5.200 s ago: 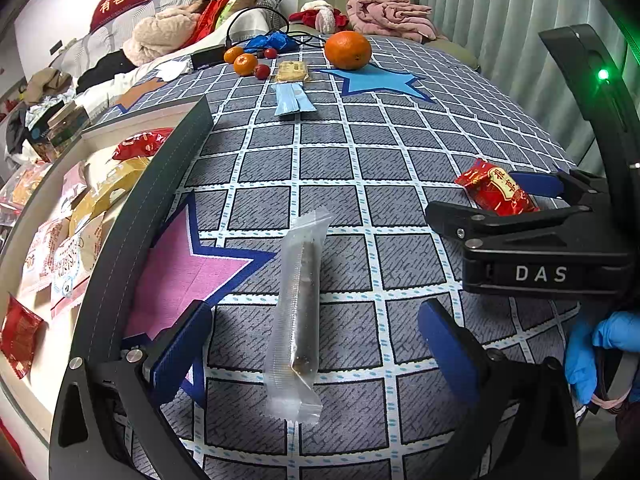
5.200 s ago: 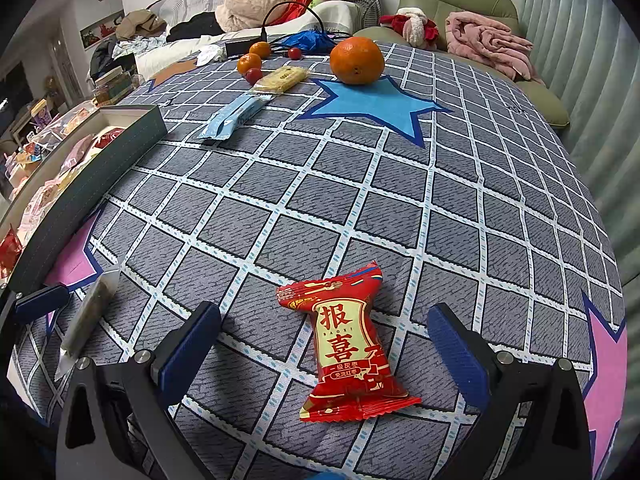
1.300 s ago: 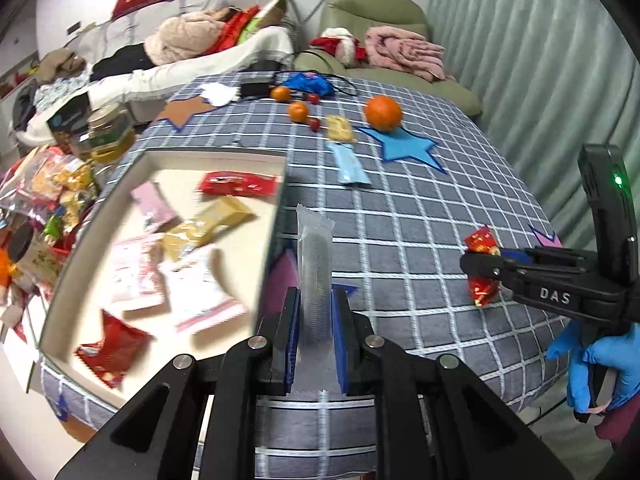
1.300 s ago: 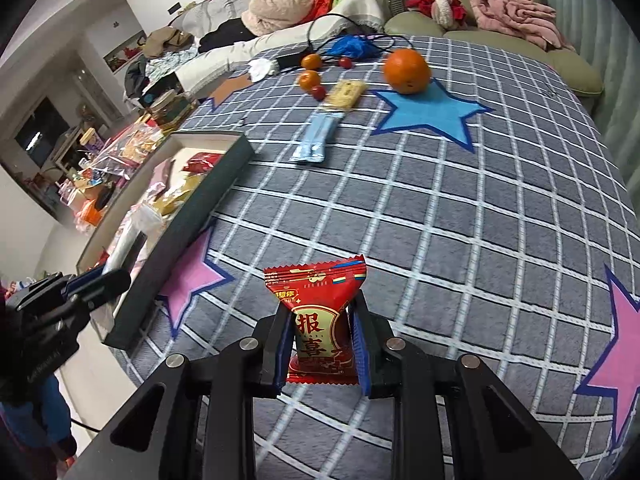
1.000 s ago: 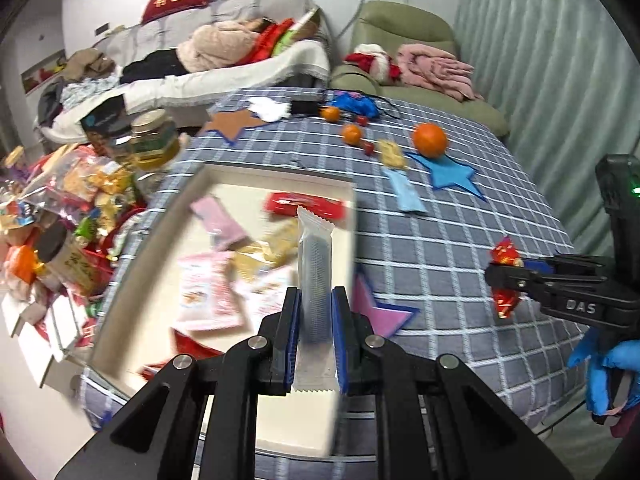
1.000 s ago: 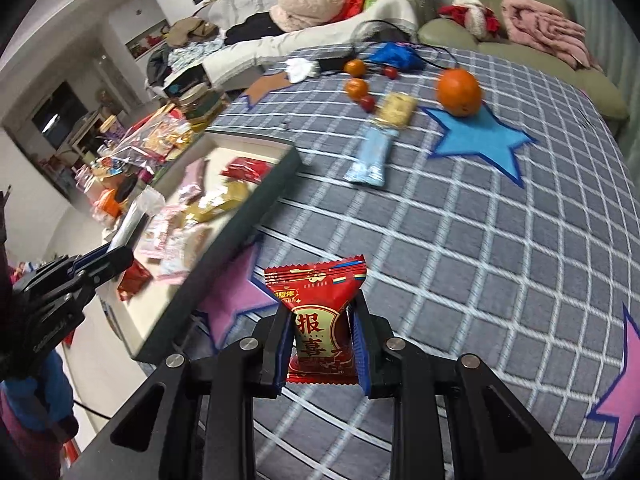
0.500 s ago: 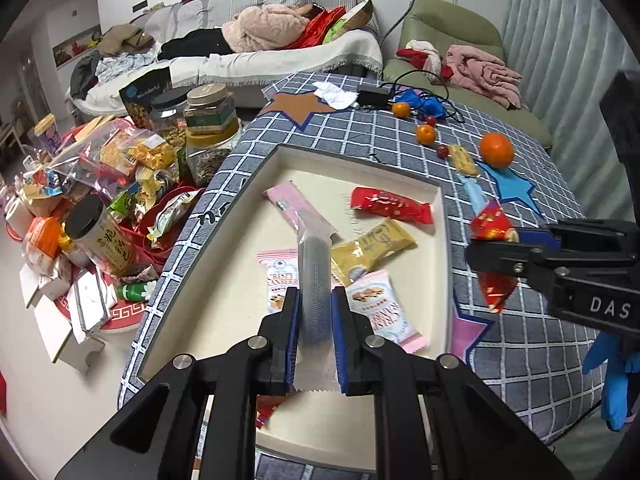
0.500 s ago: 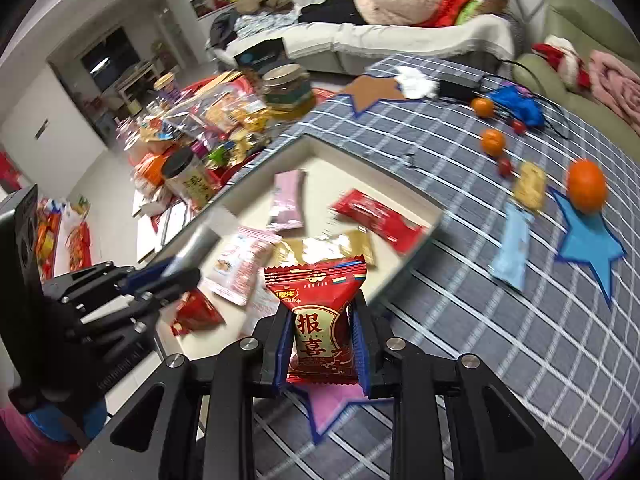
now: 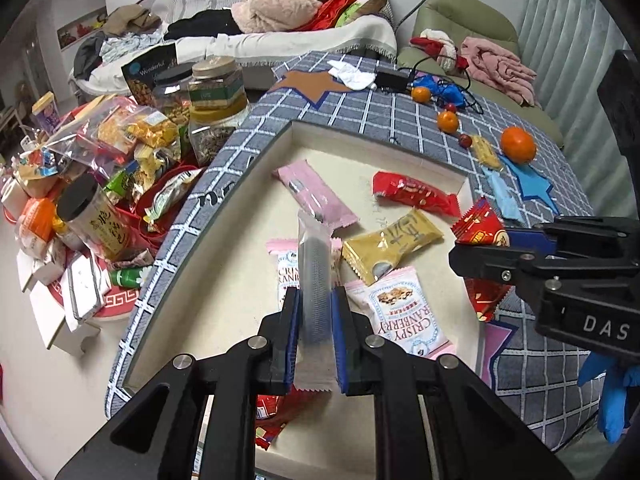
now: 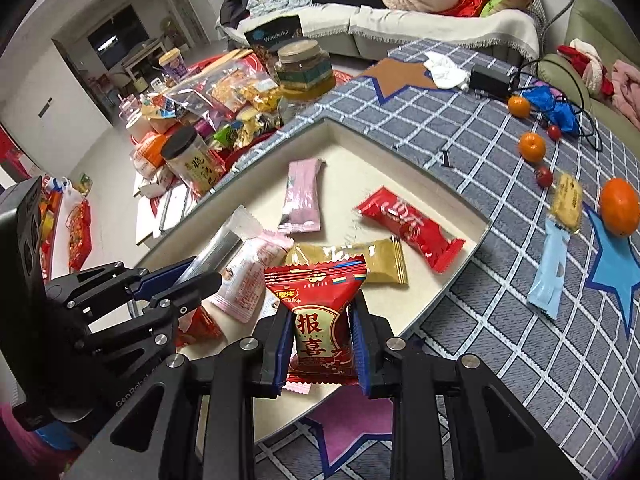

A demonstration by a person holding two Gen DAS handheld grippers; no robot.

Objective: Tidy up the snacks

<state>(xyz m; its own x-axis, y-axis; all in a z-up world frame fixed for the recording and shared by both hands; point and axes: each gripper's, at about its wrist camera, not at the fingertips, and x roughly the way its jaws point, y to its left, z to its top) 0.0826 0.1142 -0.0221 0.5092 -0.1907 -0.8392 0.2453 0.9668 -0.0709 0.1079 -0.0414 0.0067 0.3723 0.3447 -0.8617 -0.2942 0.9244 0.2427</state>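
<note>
Left hand-held gripper is clamped on a long clear-wrapped snack stick, lower centre of the left wrist frame; right hand-held gripper is clamped on a red candy packet, lower centre of the right wrist frame. Largest item noted: the checked bed cover, filling the right half of that frame. Next, the cream tray, centre frame, holding a pink wrapper, a red wrapper, a gold wrapper and a cranberry crisp packet. Change since five seconds ago: both snacks then lay on the cover between parted jaws; both are now lifted and held above the tray, which a second ago sat off to the left. Judgement: pick-up and carry are complete, release into the tray is the step outstanding. A blue wrapper, a yellow biscuit and an orange remain uncollected at right.
</note>
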